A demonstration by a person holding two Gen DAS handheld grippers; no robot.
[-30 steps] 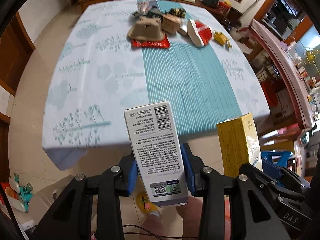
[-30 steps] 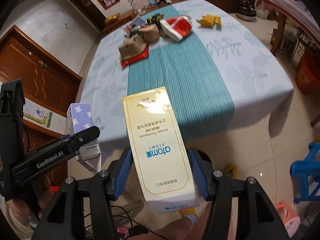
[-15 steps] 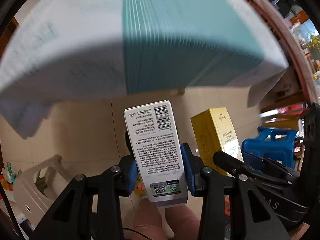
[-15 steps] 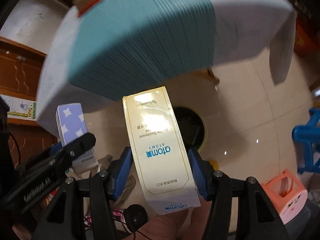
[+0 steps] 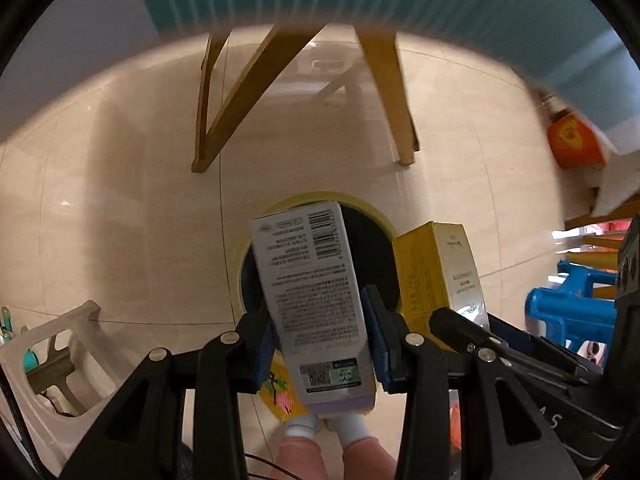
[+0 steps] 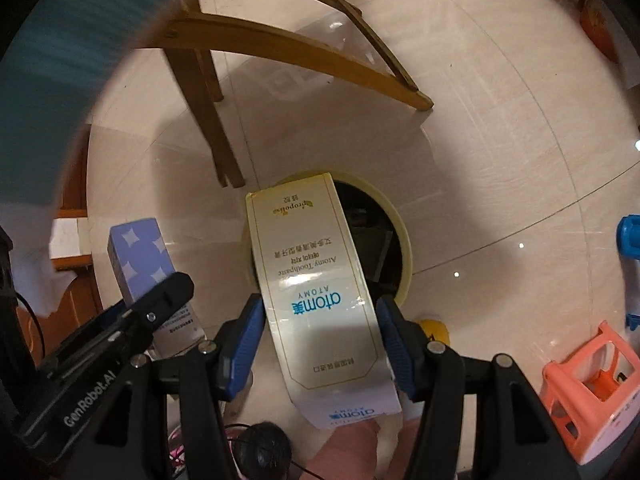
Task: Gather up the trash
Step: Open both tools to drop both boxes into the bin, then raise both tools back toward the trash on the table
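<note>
Your left gripper clamps the grey-white printed cardboard carton on its long sides, and your right gripper clamps the cream and gold toothpaste box the same way. Both cartons hang over the round yellow-rimmed bin on the floor, which shows at 12 o'clock behind each carton. Such boxes are probably light and thin-walled, so a hard squeeze can crush them; hold near the middle of the sides.

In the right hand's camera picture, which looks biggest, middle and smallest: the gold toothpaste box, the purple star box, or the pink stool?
1. gold toothpaste box, though it is nearest the camera
2. and 3. purple star box and pink stool look alike; unsure.
</note>
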